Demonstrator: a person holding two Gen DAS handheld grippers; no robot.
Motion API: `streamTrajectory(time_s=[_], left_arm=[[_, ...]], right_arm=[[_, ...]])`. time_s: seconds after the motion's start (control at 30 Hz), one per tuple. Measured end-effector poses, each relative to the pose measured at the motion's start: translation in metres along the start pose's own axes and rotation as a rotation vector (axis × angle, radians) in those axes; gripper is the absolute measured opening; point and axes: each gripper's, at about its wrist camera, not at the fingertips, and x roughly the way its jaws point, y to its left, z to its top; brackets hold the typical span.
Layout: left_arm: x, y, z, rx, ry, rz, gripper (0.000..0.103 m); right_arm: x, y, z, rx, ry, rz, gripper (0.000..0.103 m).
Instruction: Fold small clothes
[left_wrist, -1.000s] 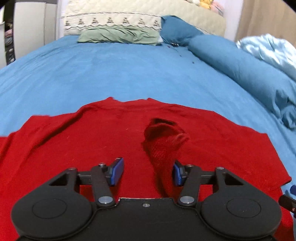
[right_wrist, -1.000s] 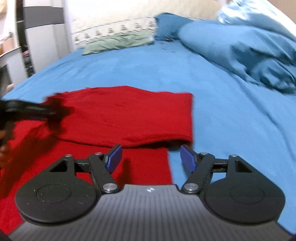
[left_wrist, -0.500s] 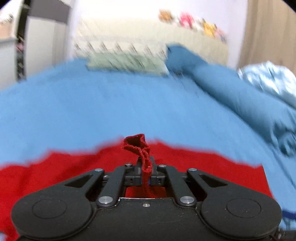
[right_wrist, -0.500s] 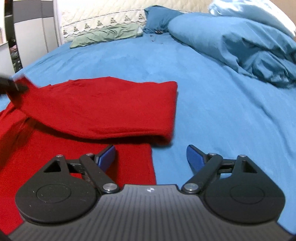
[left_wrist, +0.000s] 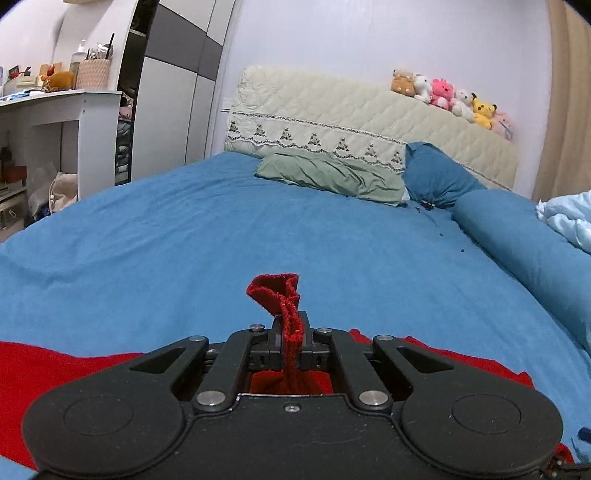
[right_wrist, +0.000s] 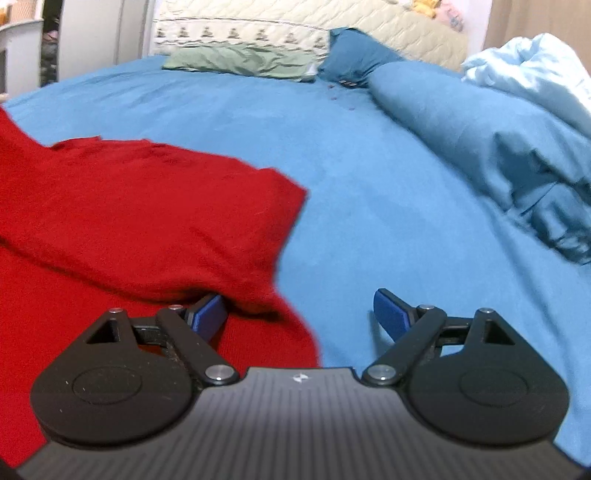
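Note:
A red knit garment (right_wrist: 140, 206) lies on the blue bed sheet (right_wrist: 369, 177). My left gripper (left_wrist: 291, 347) is shut on a pinched fold of the red garment (left_wrist: 280, 299) and holds it lifted above the bed; the cloth sticks up past the fingertips. In the right wrist view the lifted layer drapes over a lower layer of the garment. My right gripper (right_wrist: 301, 314) is open, low over the garment's right edge, with its left finger (right_wrist: 208, 314) under the raised fold and its right finger (right_wrist: 389, 314) over bare sheet.
A green pillow (left_wrist: 332, 177) and a dark blue pillow (left_wrist: 436, 177) lie at the headboard (left_wrist: 369, 114). A rolled blue duvet (right_wrist: 498, 155) and a light blue blanket (right_wrist: 535, 74) lie along the right. A white desk (left_wrist: 55, 110) and a wardrobe stand at the left.
My left gripper closed on a fold of the red garment and lifted it up and back. The right gripper stayed open and moved in to the garment's right edge.

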Motion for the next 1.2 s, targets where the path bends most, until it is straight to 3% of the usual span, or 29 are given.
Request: streamTrajectory(time_s=[0.07,0.17,0.43,0.67,0.8,0.83,0.9,1.03,1.2], left_arm=[[-0.004,0.0,0.0,-0.007,0.003,-0.007,0.004],[-0.007,0.0,0.002,0.002,0.0,-0.008,0.004],[-0.014,0.009,0.001,0.013,0.02,0.009,0.004],[-0.003,0.034,-0.06,0.042,0.179,0.084,0.006],[-0.018,0.042,-0.077,0.096,0.2,0.171,0.019],[-0.025,0.042,-0.077,0.115,0.191,0.196,0.036],[-0.037,0.04,-0.075,0.157,0.161,0.22,0.058],[-0.048,0.023,-0.066,0.218,0.121,0.142,0.061],[-0.012,0.016,-0.065,0.209,0.189,0.029,0.064]], right_arm=[[0.0,-0.003,0.004,-0.015,0.025,-0.014,0.101],[-0.004,-0.006,0.002,-0.058,0.063,0.054,0.101],[-0.008,-0.02,0.006,0.004,0.014,-0.04,0.101],[-0.006,-0.033,-0.01,0.004,0.083,-0.002,0.1],[-0.016,-0.04,-0.007,0.002,0.096,0.014,0.101],[-0.021,-0.043,-0.003,0.008,0.084,0.029,0.101],[-0.042,-0.043,0.007,0.029,-0.012,0.135,0.102],[-0.045,-0.018,0.032,0.021,-0.078,0.331,0.102],[0.004,0.014,0.03,0.067,-0.002,0.444,0.102]])
